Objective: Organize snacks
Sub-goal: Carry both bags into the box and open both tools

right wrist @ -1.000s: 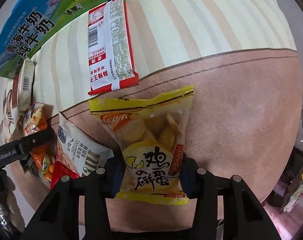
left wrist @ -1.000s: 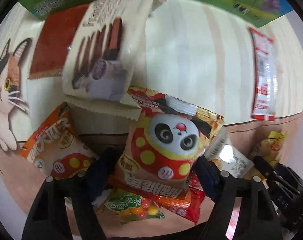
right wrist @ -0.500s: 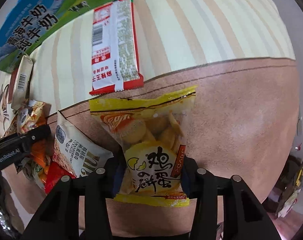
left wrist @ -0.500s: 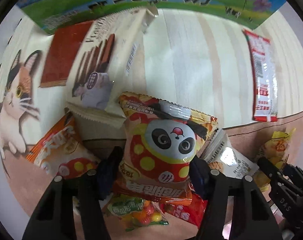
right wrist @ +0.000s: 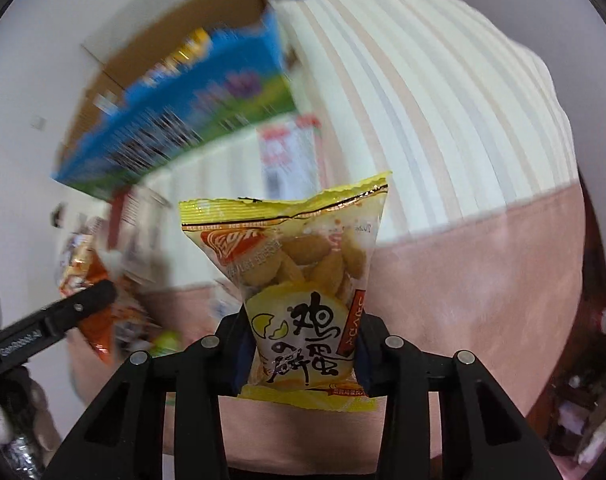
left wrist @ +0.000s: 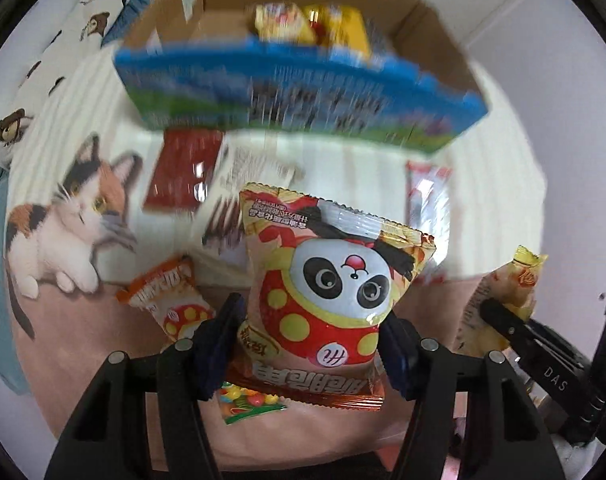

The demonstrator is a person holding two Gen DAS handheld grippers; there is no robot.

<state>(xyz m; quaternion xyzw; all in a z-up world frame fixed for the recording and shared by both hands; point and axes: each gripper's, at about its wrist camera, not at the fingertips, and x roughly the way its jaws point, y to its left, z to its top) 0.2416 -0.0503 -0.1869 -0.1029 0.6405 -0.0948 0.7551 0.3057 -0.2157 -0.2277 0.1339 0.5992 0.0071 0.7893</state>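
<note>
1. Surface: a bed-like top with a cream striped sheet [right wrist: 443, 92] on the far part and a pinkish-brown blanket [right wrist: 483, 280] on the near part; a calico cat print [left wrist: 67, 220] lies on the left in the left wrist view. White wall behind
2. An open cardboard box [left wrist: 303, 92] with a blue-green printed front stands on the stripes at the far side; yellow packets show inside it. Blurred in both views
3. Loose snacks on the bed: an orange mushroom-print bag [left wrist: 165, 300] left of the left tongs, a green candy packet [left wrist: 251, 398] under them, a dark red flat pack [left wrist: 183, 176] and a red-white wrapper [right wrist: 289, 156] near the box
4. left gripper [left wrist: 309, 340] tilts steeply down, pads pinching the panda snack bag [left wrist: 335, 292] by its lower sides; bag stands upright between the fingers, clear of the blanket
5. right gripper [right wrist: 303, 350] likewise points steeply down, jaws closing on the yellow egg-biscuit bag [right wrist: 299, 276], pads squeezing its lower half; bag upright and off the surface
6. The two grippers sit side by side, each seen at the edge of the other's view, apart
7. Open room: bare stripes and blanket to the right of the yellow bag; the box front edge is the nearest barrier ahead
</note>
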